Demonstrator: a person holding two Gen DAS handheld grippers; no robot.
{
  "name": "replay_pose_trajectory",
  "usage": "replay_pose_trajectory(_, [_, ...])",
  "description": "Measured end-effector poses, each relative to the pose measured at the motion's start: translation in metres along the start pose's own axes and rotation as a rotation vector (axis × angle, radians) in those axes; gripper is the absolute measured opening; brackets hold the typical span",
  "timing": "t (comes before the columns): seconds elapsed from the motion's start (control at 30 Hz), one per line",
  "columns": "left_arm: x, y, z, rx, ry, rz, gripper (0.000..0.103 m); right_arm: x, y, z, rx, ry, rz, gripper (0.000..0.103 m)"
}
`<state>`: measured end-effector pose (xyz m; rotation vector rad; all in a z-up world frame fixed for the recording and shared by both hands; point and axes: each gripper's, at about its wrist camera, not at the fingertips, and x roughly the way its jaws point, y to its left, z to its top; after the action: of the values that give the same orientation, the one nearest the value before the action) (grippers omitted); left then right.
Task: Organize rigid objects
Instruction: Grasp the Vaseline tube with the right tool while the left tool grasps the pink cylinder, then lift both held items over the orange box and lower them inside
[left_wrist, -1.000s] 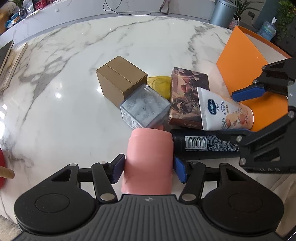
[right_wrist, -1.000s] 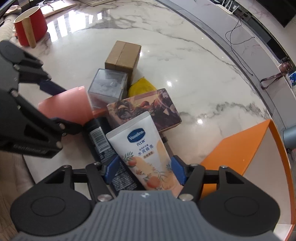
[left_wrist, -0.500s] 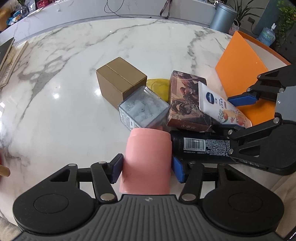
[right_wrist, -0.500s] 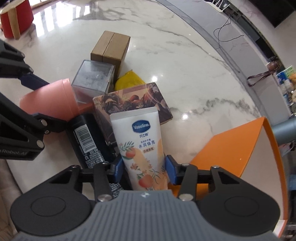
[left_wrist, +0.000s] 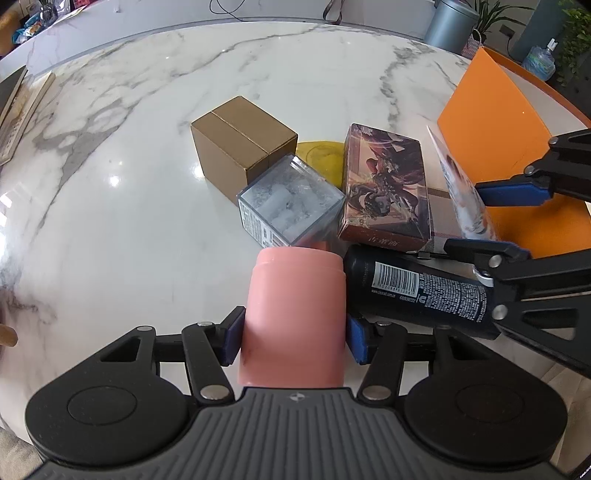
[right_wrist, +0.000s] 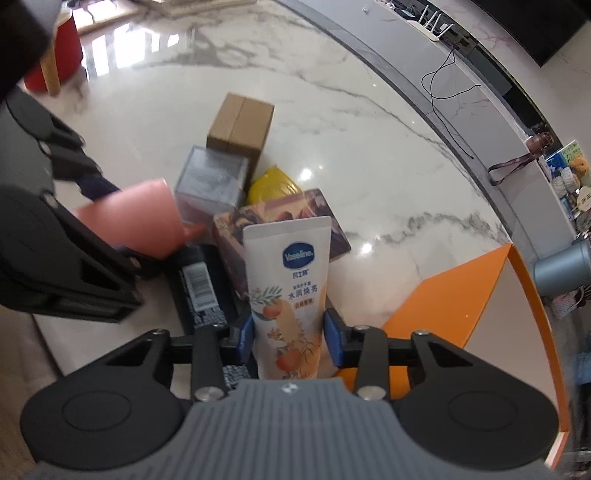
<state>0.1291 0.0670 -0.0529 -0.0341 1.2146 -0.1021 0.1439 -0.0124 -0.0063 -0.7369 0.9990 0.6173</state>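
On my left gripper (left_wrist: 293, 338) the blue pads sit against both sides of the pink cup (left_wrist: 295, 314), so I read that as a grip on it; the cup lies along the fingers with its far end toward the pile. My right gripper (right_wrist: 290, 338) has the white lotion tube (right_wrist: 286, 291) between its jaws, which are closing at this moment, and the pads press on the tube's lower body from both sides. The tube stands up out of the fingers, crimped end away from me (from the left camera I see it edge-on, a thin sliver (left_wrist: 461, 188)).

The rest sits clustered on the marble table (left_wrist: 129, 203). A black spray can (left_wrist: 417, 288) lies on its side just beside the cup, its barcode facing up, running under the right gripper's linkage. Behind it lies a flat illustrated box (left_wrist: 384, 188), and to its left a clear plastic cube (left_wrist: 288, 206) touches a brown cardboard box (left_wrist: 240, 144). A yellow item (left_wrist: 317, 158) pokes out between the cardboard box and the illustrated box; I cannot tell what it is. An orange bin (left_wrist: 487, 122) stands open at the right edge of the table, near the tube. In the right camera a red mug (right_wrist: 62, 48) sits far off at the top left corner.
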Motion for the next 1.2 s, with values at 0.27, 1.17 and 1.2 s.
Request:
replay_pose_trajectory(0.27, [-0.011,0.0,-0.001,-0.004,-0.061,-0.02,0.063,-0.015,-0.004,0.003,0.076,-0.044,0.066,0.02])
replay_pose_trajectory(1.17, [-0.071,-0.024,0.004,0.017,-0.293,-0.126,0.062,-0.074,-0.033,-0.018,0.221,-0.225,0.064,0.018])
replay_pose_trajectory(1.2, [-0.076,-0.028,0.007,0.026,-0.307,-0.129,0.062,-0.079,-0.035,-0.021,0.226,-0.239,0.056,0.018])
